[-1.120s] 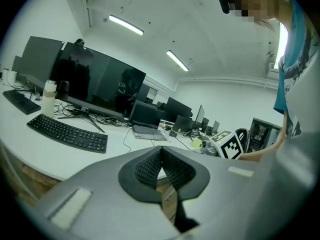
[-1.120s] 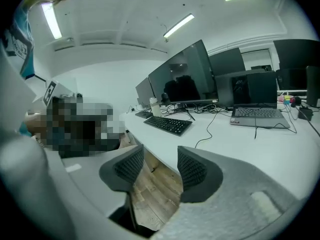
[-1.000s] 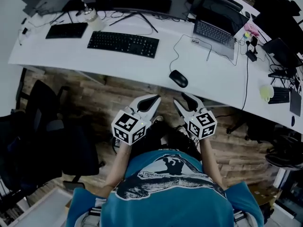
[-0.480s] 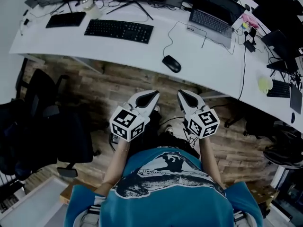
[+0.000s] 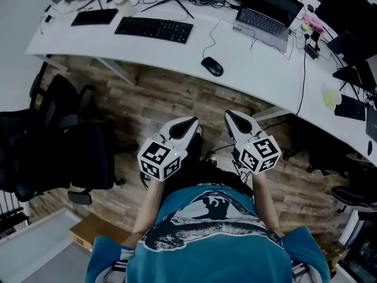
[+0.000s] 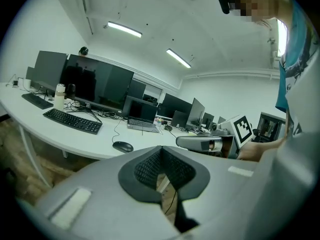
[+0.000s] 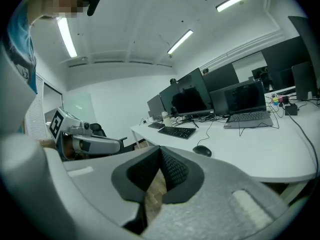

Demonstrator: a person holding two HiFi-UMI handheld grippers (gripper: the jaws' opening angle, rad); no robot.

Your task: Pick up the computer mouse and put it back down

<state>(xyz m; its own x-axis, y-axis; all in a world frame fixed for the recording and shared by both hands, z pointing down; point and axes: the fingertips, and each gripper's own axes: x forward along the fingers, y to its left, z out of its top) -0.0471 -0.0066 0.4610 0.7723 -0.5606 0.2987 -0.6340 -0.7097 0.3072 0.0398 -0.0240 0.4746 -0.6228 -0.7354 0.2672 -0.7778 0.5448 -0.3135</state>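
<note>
The black computer mouse (image 5: 212, 66) lies on the white desk (image 5: 259, 75) near its front edge, its cable running back toward the laptop. It also shows small in the left gripper view, where the mouse (image 6: 123, 146) sits beyond the jaws, and as the mouse (image 7: 202, 151) in the right gripper view. My left gripper (image 5: 191, 122) and right gripper (image 5: 230, 115) hover side by side over the wooden floor, well short of the desk. Both are shut with nothing between the pads. The left gripper (image 6: 161, 153) and right gripper (image 7: 160, 151) each show their pads meeting.
A black keyboard (image 5: 154, 29), a second keyboard (image 5: 94, 17) and a laptop (image 5: 262, 16) lie on the desk below the monitors. Black office chairs (image 5: 65, 140) stand at the left over the floor. More cables and gear crowd the desk's right end (image 5: 347, 69).
Both grippers have drawn back from the desk, so the mouse and desk edge lie farther off. The right gripper's jaws, apart a second ago, have closed.
</note>
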